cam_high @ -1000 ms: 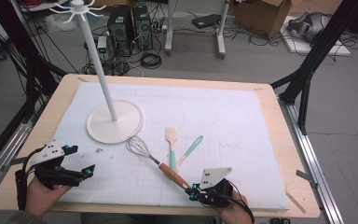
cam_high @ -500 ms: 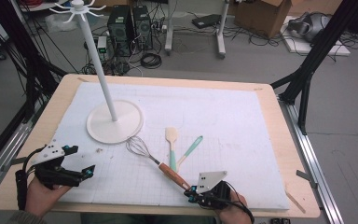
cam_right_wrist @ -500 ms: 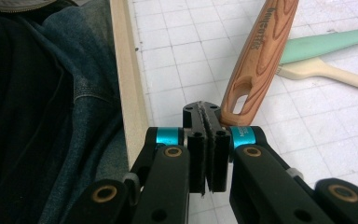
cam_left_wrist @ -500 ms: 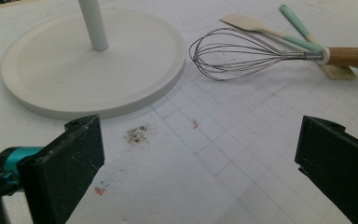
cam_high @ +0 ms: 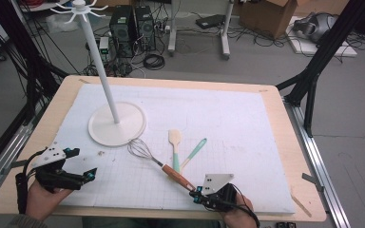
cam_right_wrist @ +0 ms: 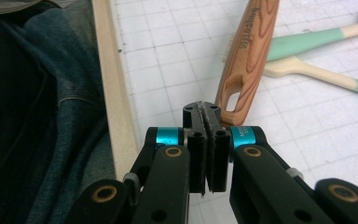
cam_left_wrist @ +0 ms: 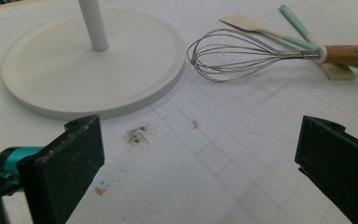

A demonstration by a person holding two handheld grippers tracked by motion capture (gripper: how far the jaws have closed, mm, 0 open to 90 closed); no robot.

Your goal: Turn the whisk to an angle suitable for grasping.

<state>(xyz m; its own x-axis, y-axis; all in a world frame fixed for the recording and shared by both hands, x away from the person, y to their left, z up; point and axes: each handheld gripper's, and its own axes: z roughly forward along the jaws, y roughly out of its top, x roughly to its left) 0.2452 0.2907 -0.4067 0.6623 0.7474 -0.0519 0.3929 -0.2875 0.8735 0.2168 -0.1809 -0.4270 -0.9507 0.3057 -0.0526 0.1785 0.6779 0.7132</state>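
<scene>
stand base (cam_high: 105,135): holds pole only | whisk (cam_high: 158,163): on mat

High view looks down and forward from above the near edge, taking in the whole table (cam_high: 275,102) and the floor beyond. Left gripper view sits low and close over the mat, facing the stand (cam_left_wrist: 98,65) and whisk (cam_left_wrist: 233,51). Right gripper view hugs the near edge, right at the whisk's wooden handle. All three share the whisk.
</scene>
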